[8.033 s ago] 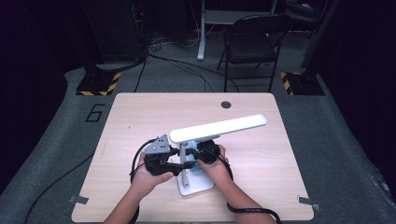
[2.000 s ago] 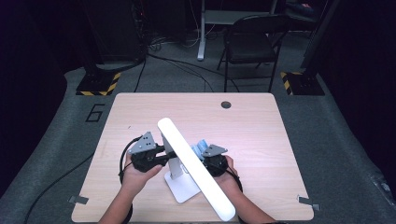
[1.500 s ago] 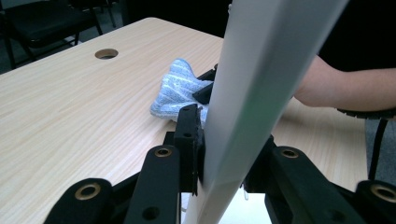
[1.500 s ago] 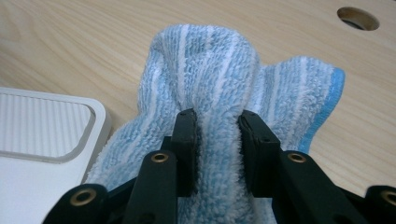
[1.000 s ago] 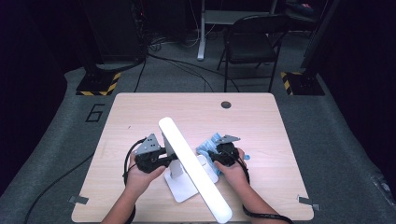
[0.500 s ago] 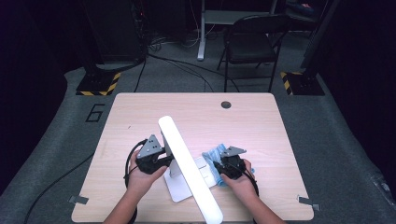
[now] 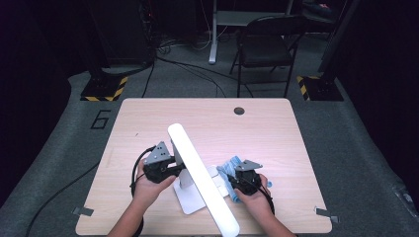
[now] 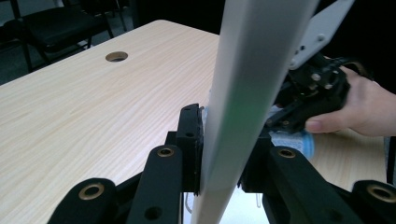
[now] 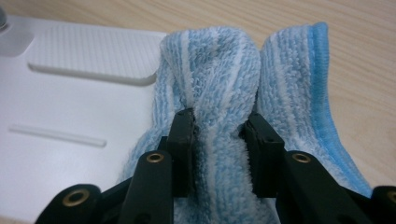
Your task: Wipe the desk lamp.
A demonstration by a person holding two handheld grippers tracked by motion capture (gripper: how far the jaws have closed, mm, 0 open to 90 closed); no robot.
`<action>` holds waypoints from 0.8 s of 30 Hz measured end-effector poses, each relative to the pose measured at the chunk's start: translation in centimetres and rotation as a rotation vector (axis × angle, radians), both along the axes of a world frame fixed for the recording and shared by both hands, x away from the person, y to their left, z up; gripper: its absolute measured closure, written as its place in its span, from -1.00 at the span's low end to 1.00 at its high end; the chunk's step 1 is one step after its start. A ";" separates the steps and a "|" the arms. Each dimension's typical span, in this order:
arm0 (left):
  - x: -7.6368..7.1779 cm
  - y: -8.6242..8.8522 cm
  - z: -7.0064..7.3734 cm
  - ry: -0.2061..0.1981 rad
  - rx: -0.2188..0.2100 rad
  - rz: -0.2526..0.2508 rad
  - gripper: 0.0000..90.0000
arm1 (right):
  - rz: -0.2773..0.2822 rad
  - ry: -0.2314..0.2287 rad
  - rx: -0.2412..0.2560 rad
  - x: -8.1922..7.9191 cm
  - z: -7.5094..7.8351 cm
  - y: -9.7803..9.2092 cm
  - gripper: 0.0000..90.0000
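Note:
A white desk lamp stands on the table, its long light bar (image 7: 200, 175) slanting from upper left toward the front edge above its flat white base (image 7: 190, 197). My left gripper (image 7: 165, 168) is shut on the lamp's upright arm (image 8: 238, 116), whose white bar rises between the jaws in the left gripper view. My right gripper (image 7: 237, 182) is shut on a blue and white striped towel (image 9: 224, 93), bunched between its jaws and resting on the lamp base (image 9: 60, 116). The towel (image 7: 231, 167) shows beside the base, right of the bar.
The wooden table (image 7: 247, 133) has a round cable hole (image 7: 239, 110) near its far edge. A black folding chair (image 7: 267, 49) stands beyond the table. The person's right hand and gripper (image 8: 322, 93) show behind the lamp arm in the left gripper view.
The lamp's light bar has swung from pointing right to slanting toward the front. Over the last second the right gripper and towel slid toward the front edge, along the base.

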State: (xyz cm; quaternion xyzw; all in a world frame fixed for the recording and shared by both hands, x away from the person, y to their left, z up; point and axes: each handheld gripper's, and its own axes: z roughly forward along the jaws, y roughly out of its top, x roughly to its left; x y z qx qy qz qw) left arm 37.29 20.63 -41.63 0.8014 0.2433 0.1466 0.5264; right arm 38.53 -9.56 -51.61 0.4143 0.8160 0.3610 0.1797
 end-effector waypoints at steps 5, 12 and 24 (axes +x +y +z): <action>0.1 0.1 -0.1 0.013 -0.009 -0.022 0.65 | -0.018 -0.008 0.001 1.9 0.0 0.9 0.44; 0.2 0.2 -0.2 0.025 -0.024 -0.037 0.64 | -0.044 -0.005 0.010 4.9 -0.1 2.7 0.39; 0.0 0.0 -0.2 0.013 0.001 0.010 0.64 | -0.032 0.017 0.027 5.4 0.1 3.2 0.45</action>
